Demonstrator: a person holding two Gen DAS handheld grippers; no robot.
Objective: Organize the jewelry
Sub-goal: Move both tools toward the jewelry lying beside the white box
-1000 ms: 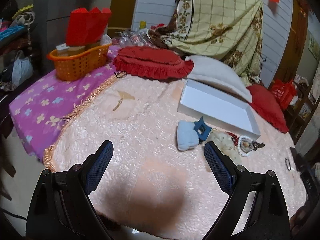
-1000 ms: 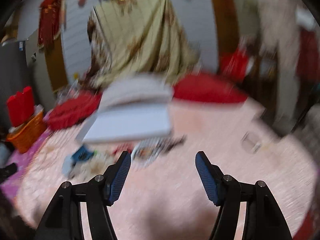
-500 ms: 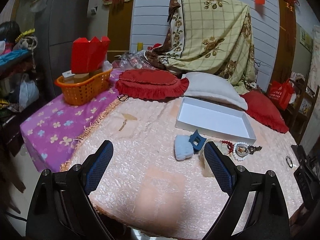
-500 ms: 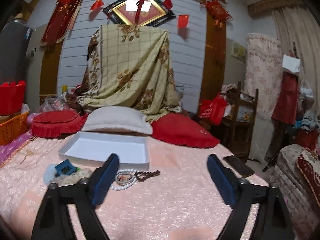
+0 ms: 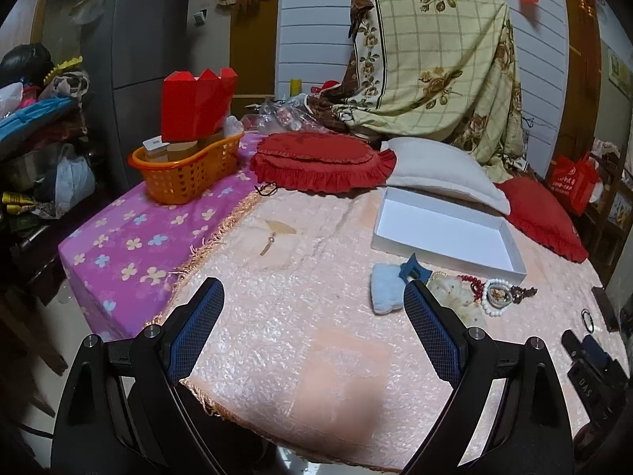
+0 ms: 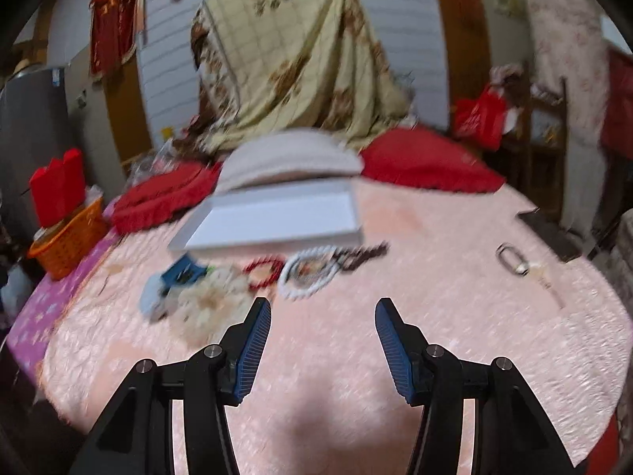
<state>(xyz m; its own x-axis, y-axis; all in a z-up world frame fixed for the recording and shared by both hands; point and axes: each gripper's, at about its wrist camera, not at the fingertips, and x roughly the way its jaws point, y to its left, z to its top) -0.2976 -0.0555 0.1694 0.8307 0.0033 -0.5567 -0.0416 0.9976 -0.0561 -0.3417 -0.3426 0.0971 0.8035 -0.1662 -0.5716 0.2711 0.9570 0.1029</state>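
Observation:
An empty white shallow box (image 5: 447, 233) (image 6: 273, 219) lies on the pink bedspread. In front of it sits a cluster: a white bead bracelet (image 6: 306, 275) (image 5: 496, 297), a red bead bracelet (image 6: 263, 273), a dark bead string (image 6: 364, 255), a blue hair claw (image 5: 413, 271) (image 6: 184, 271), a light-blue cloth piece (image 5: 385, 293) and a cream fluffy piece (image 6: 209, 303). My left gripper (image 5: 312, 322) hangs open over the near bedspread, left of the cluster. My right gripper (image 6: 322, 332) is just short of the white bracelet, its jaws closing with nothing between them.
An orange basket (image 5: 186, 170) with a red box stands on the purple floral sheet at left. Red cushions (image 5: 320, 158) and a white pillow (image 5: 439, 174) lie behind the box. A metal ring (image 6: 512, 259) and a dark flat object (image 6: 550, 231) lie at right.
The right gripper has tipped down toward the jewelry and its jaws have narrowed since half a second ago. The left gripper has risen and pulled back a little, still open.

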